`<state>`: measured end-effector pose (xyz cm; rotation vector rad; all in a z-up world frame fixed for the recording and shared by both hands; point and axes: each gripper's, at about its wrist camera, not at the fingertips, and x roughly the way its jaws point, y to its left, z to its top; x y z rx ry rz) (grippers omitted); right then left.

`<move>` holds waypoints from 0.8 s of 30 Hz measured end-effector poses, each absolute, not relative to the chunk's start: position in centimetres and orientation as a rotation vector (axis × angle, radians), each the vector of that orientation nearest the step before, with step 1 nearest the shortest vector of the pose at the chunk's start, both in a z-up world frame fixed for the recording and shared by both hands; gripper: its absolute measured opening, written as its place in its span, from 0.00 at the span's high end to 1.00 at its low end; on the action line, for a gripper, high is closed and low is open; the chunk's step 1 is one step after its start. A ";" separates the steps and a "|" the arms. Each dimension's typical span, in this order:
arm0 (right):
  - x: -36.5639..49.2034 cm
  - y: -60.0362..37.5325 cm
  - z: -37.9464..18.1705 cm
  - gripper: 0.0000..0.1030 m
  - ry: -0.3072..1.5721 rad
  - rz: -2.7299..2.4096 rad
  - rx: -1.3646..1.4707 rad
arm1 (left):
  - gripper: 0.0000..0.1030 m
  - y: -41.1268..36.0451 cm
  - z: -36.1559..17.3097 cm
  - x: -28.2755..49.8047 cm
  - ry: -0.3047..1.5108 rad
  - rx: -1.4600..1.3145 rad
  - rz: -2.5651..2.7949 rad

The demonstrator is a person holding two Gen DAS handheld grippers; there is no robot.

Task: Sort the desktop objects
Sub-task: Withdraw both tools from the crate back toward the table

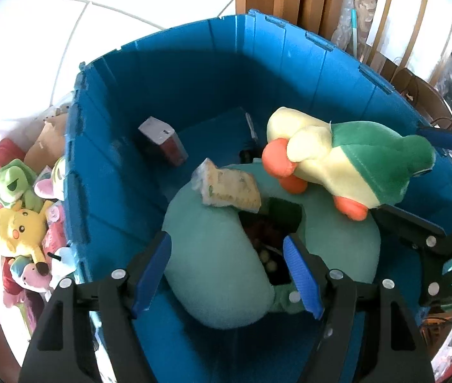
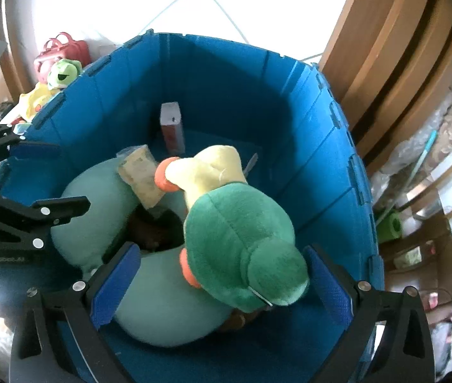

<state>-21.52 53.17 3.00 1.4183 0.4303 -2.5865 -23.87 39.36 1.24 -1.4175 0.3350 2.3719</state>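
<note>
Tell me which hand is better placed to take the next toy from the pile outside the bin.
Probably left: the toy pile lies outside the blue bin on its side, and the left gripper is open and empty. The right gripper straddles the green plush.

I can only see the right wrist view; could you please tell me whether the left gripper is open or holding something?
Observer: The left gripper is open and holds nothing. One arm of the mint neck pillow lies between its fingers.
Operator: Thank you. What is in the pillow's hollow?
Observer: Dark clutter with a few small pale round things. I cannot tell what they are.
Operator: And what is outside the blue bin on that side?
Observer: A yellow Pikachu plush lies face-up on a pile of soft toys beside the blue bin.
</note>
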 end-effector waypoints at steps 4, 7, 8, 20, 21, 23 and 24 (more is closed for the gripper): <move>-20.6 52.2 3.5 0.00 0.428 -2.598 1.395 | 0.30 38.3 2.1 -22.6 0.320 -1.389 2.395; -19.8 51.2 3.8 0.00 0.426 -2.599 1.371 | 0.30 37.2 2.7 -21.7 0.308 -1.365 2.421; -19.6 50.9 4.0 0.00 0.428 -2.600 1.362 | 0.30 36.7 2.9 -21.4 0.303 -1.356 2.432; -17.1 42.4 5.5 0.00 0.420 -2.546 1.220 | 0.13 25.0 4.9 -16.8 0.187 -1.289 2.604; -16.9 41.3 5.6 0.00 0.419 -2.541 1.209 | 0.13 23.6 4.9 -16.3 0.176 -1.286 2.618; -16.4 38.7 5.9 0.00 0.421 -2.530 1.189 | 0.13 21.0 4.8 -15.5 0.165 -1.285 2.642; -16.1 37.4 6.0 0.00 0.419 -2.528 1.178 | 0.13 19.4 4.6 -15.0 0.158 -1.289 2.656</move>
